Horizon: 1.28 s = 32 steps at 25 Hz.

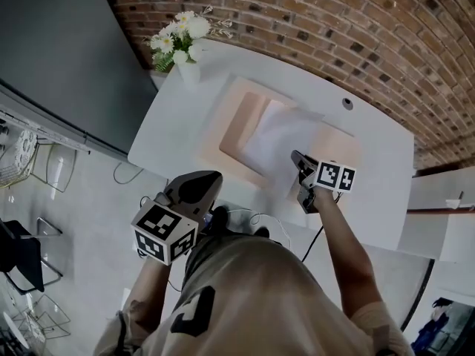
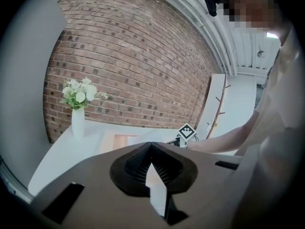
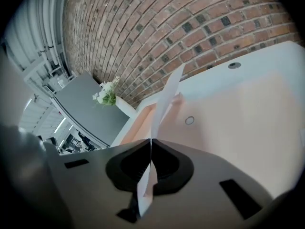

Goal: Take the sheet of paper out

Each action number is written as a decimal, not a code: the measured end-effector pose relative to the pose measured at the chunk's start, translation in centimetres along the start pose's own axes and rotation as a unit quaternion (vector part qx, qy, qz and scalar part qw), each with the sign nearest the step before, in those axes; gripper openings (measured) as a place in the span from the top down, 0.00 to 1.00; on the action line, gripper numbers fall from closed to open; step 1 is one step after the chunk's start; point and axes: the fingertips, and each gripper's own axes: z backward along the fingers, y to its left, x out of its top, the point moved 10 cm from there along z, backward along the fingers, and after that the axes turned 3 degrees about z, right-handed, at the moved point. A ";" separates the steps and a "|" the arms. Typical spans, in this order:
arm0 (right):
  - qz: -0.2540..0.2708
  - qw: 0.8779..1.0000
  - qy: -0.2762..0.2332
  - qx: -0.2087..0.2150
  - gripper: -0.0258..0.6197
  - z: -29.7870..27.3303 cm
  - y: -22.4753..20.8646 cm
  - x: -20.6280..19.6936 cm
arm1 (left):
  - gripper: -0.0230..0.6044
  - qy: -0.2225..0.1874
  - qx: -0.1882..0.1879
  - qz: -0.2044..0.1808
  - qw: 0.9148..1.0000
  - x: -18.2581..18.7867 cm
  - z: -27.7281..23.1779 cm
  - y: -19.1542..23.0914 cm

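Observation:
A white sheet of paper (image 1: 276, 133) lies tilted over a peach-coloured recess (image 1: 236, 119) in the white table (image 1: 375, 188). My right gripper (image 1: 296, 157) is shut on the sheet's near edge. In the right gripper view the paper (image 3: 167, 95) runs edge-on from between the closed jaws of the right gripper (image 3: 151, 140) up towards the brick wall. My left gripper (image 1: 213, 176) hangs at the table's near edge, close to the person's body and apart from the paper. In its own view the left gripper (image 2: 151, 144) has its tips together with nothing gripped.
A white vase of flowers (image 1: 182, 49) stands at the table's far left corner. A round grommet (image 1: 346, 103) sits near the far edge, by the brick wall. A grey panel (image 1: 67, 58) stands left of the table. The right gripper's marker cube (image 2: 187, 131) shows in the left gripper view.

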 end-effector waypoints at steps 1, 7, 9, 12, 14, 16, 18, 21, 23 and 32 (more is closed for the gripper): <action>0.001 1.000 0.002 0.003 0.92 0.2 -0.2 0.0 | 0.94 0.002 0.001 0.000 1.000 0.0 -0.2 -0.5; 0.012 1.000 0.005 0.012 0.92 1.8 -1.3 -0.3 | 0.94 0.012 0.003 -0.010 1.000 -0.1 -1.0 -3.2; 0.019 1.000 0.007 0.013 0.92 2.5 -1.8 -0.5 | 0.94 0.015 0.003 -0.012 1.000 -0.3 -1.4 -3.9; 0.029 1.000 0.008 0.006 0.92 3.5 -2.5 -0.7 | 0.94 0.019 0.000 -0.015 1.000 -0.6 -1.8 -5.0; 0.032 0.999 0.007 0.004 0.92 4.2 -2.9 -0.7 | 0.94 0.020 -0.001 -0.016 1.000 -0.6 -2.1 -5.7; 0.037 0.999 0.006 0.002 0.92 4.9 -3.2 -0.7 | 0.94 0.018 -0.002 -0.018 1.000 -0.5 -2.3 -6.3; 0.038 0.999 0.003 0.004 0.92 5.7 -3.3 -0.9 | 0.94 0.017 -0.002 -0.020 1.000 -0.6 -2.5 -6.9; 0.038 0.999 0.000 0.008 0.92 6.5 -3.4 -1.4 | 0.94 0.016 0.000 -0.021 1.000 -0.8 -2.6 -7.7; 0.040 0.999 0.000 0.011 0.92 7.1 -3.6 -1.6 | 0.94 0.015 0.001 -0.023 1.000 -0.9 -2.7 -8.5; 0.046 0.998 -0.013 0.039 0.92 9.2 -3.9 -1.7 | 0.94 0.013 0.016 -0.033 0.999 -1.2 -2.7 -11.8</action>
